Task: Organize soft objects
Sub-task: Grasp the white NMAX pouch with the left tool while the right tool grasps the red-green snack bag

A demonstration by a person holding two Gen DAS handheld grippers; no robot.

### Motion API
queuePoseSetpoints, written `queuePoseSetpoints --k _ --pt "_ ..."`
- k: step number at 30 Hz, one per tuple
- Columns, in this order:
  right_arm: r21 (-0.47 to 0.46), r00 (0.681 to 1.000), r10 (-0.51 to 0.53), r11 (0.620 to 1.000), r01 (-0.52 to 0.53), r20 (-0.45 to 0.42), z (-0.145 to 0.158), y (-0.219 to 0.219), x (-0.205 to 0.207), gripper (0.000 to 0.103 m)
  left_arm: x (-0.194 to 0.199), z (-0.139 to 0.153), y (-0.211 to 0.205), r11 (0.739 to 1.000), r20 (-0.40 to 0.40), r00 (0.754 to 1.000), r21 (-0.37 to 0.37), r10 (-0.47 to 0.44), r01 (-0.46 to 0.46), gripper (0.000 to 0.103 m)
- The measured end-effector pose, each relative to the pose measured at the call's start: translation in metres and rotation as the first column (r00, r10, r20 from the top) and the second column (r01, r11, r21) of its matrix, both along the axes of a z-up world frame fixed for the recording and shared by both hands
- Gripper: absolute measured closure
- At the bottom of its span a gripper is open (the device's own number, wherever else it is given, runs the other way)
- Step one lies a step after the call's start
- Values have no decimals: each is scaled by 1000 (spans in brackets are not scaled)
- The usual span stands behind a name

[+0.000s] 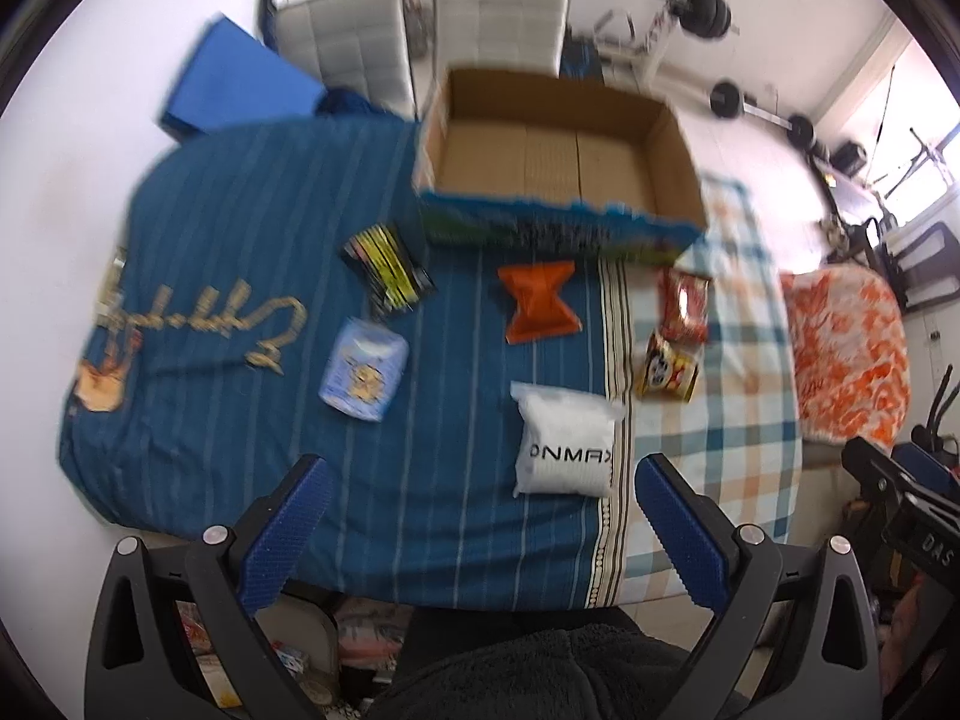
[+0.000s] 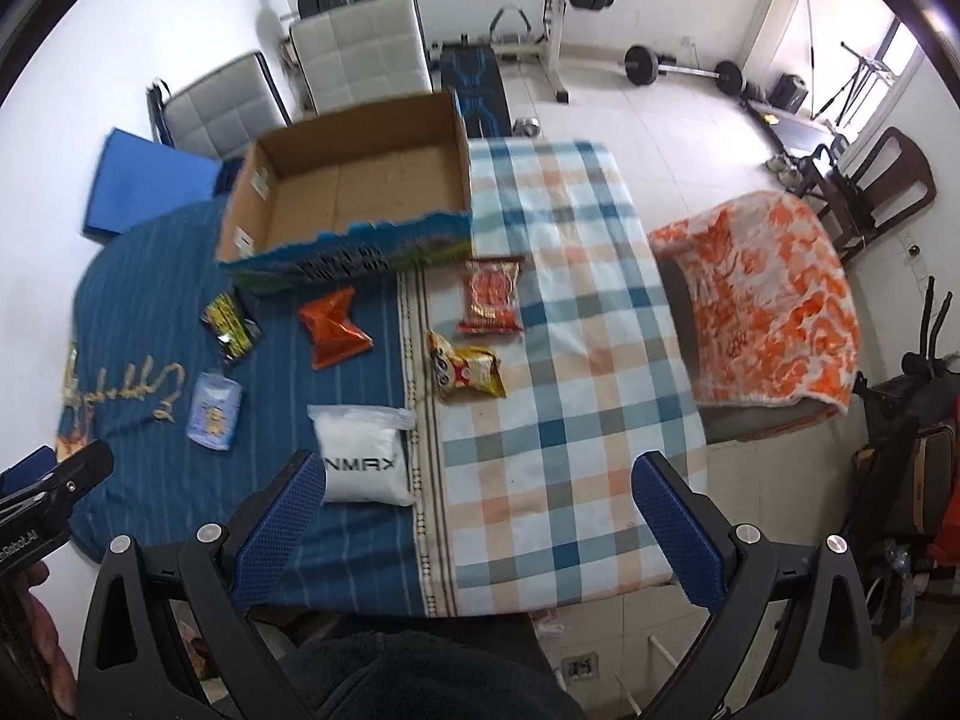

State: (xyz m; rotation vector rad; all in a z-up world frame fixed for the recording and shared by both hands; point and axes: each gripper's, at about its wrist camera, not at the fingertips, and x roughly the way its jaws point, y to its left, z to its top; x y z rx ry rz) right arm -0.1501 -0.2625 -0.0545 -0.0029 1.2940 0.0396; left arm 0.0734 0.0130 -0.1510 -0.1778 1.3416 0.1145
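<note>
Currently both tools hover above the near edge of the table, nothing gripped. Left gripper: blue pads spread wide apart, empty. Right gripper: same, pads apart, empty.

Layout, left to right (left wrist view). Blue striped cloth covers the left half of the table, plaid cloth the right half. Six soft packets lie loose in front of the box, apart from one another, probably spaced so each can be pinched singly:
- black-and-yellow packet, far left, near the box corner
- pale blue pouch, just nearer than it
- orange packet, centre, pinched at the waist
- white bag, nearest the left gripper, roughly on its line
- yellow snack bag and red snack bag, on the plaid, better reach for the right gripper

Cardboard box sits at the far edge, open-topped and empty; judged to be the destination. No packet is in it yet.

Surroundings: two white padded chairs behind the table, blue mat against the wall, orange-patterned blanket draped at right, weight rack beyond.

Obstructions: none between grippers and packets. The box's near wall stands up; packets must be lifted over it. Left view is blurred, so packet print is unreadable.
</note>
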Motion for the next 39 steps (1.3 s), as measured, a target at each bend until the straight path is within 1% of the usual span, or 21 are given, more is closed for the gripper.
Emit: queuePoseSetpoints --k 2,4,6,8,9,10,11,14,15,17,20,21,22,23,24,26,27,30,32,34,39 --pt "-7 999 0 1000 0 -40 -32 -4 14 0 11 -27 -6 1000 -44 999 -23 -20 19 0" --pt "-1 996 6 1000 -6 -91 -67 -9 28 0 19 -56 -13 999 -99 994 -20 -41 39 0" --pt "6 992 8 1000 -7 -128 -91 -14 36 0 28 -84 -23 997 -147 987 -54 -67 59 0" --pt "1 984 -2 1000 2 -176 -124 -24 46 0 36 -113 -34 996 -195 978 -67 -78 66 0" --pt "4 982 -1 1000 2 -191 -133 -26 48 0 41 -129 -41 994 -221 971 -85 -89 72 0" --pt "6 977 -6 1000 8 -213 -151 -32 52 0 44 -142 -47 994 -242 966 -83 -91 73 0" --pt "-1 974 -11 1000 11 -227 -159 -35 53 0 49 -153 -52 993 -256 962 -83 -101 82 0" --pt "-18 960 -18 1000 13 -280 -198 -49 57 0 61 -191 -71 991 -315 940 -74 -129 111 0" --pt "-26 955 -21 1000 14 -297 -205 -53 56 0 64 -205 -78 990 -343 929 -72 -139 121 0" --pt "-25 940 -24 1000 17 -339 -229 -63 56 0 68 -227 -89 988 -383 911 -62 -153 140 0" --pt "-28 925 -33 999 24 -378 -249 -74 56 0 66 -256 -105 985 -435 883 -68 -174 160 1" --pt "-24 921 -35 999 28 -387 -255 -78 56 0 65 -262 -109 984 -443 878 -70 -180 167 5" --pt "-18 918 -36 999 32 -396 -259 -82 56 0 64 -266 -112 982 -448 875 -61 -186 178 15" --pt "-9 915 -34 999 32 -402 -262 -86 57 0 62 -269 -114 981 -446 876 -27 -182 190 20" --pt "-4 915 -31 999 32 -403 -264 -87 57 0 61 -268 -113 981 -434 884 -1 -173 192 21" --pt "13 913 -20 1000 28 -407 -266 -89 60 0 57 -262 -107 987 -416 896 -22 -154 160 26" --pt "27 914 -10 999 23 -405 -265 -89 63 0 55 -257 -101 990 -408 903 -28 -136 136 27" --pt "56 917 13 998 10 -398 -262 -86 73 0 54 -241 -82 994 -375 922 9 -97 108 27" --pt "95 918 24 995 15 -395 -256 -82 83 0 55 -233 -69 996 -365 928 27 -72 88 27" --pt "138 920 27 990 30 -390 -249 -77 101 0 56 -220 -52 997 -348 937 41 -41 59 27" --pt "157 943 -19 985 75 -333 -241 -64 158 0 67 -211 -29 999 -320 947 32 -20 32 27"
